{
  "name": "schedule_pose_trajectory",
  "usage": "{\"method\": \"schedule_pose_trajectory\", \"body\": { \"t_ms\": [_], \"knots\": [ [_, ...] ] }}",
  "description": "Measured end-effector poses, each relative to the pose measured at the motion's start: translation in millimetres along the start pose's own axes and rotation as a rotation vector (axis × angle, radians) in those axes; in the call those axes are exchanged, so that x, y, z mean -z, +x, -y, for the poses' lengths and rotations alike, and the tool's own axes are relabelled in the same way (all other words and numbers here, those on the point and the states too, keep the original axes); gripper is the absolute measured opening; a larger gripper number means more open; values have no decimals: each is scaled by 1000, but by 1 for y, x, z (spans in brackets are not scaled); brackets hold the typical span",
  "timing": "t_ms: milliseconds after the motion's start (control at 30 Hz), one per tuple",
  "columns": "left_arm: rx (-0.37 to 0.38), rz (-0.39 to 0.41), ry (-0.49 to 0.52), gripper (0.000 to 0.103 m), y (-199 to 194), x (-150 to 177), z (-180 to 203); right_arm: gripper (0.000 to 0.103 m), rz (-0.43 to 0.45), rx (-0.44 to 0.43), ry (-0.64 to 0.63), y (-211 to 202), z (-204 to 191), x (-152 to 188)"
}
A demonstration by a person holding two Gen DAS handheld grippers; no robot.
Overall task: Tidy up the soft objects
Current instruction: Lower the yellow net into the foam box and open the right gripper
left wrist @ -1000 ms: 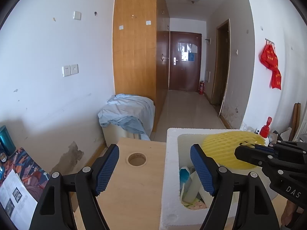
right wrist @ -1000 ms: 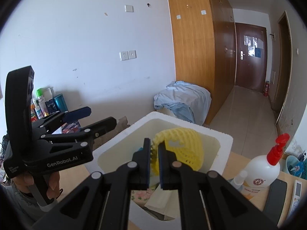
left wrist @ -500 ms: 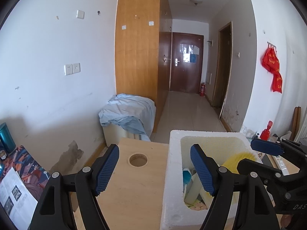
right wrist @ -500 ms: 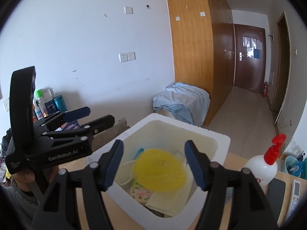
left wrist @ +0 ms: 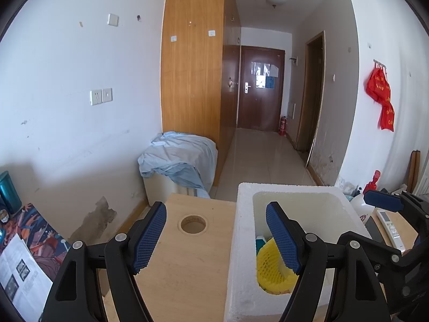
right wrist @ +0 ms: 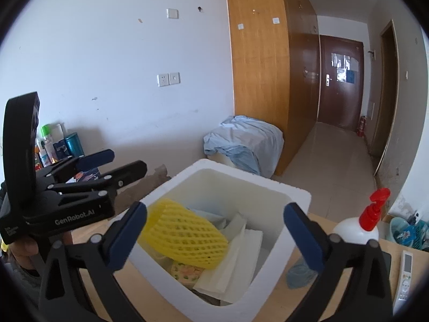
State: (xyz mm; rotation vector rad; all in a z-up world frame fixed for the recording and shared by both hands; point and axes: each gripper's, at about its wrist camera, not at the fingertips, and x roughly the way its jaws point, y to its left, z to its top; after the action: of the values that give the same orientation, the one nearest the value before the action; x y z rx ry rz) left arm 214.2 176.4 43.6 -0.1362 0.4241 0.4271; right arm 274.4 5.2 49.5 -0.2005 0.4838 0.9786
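Right gripper (right wrist: 214, 236): jaws opening wide above the foam box (right wrist: 295, 196), nothing between the pads; a second ago pinched shut on the yellow foam net (right wrist: 185, 237).
Yellow foam net: released, now lying loose inside the foam box on white tissue and wrappers, touching neither gripper.
Left gripper (left wrist: 219, 237): open and empty, unmoved over the counter (left wrist: 185, 268) by the box's left wall.
Meaning for the task: one soft item judged stowed.
Still outside: crumpled blue cloth (right wrist: 299, 275) on the counter beside the box, near the spray bottle (right wrist: 359, 225); likely next.
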Motion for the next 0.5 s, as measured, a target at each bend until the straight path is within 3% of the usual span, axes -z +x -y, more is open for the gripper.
{"method": "schedule_pose_trajectory", "body": {
  "t_ms": [500],
  "knots": [
    [6, 13, -2, 78, -4, -1, -1, 103, 23, 20, -1, -13, 1, -2]
  ]
}}
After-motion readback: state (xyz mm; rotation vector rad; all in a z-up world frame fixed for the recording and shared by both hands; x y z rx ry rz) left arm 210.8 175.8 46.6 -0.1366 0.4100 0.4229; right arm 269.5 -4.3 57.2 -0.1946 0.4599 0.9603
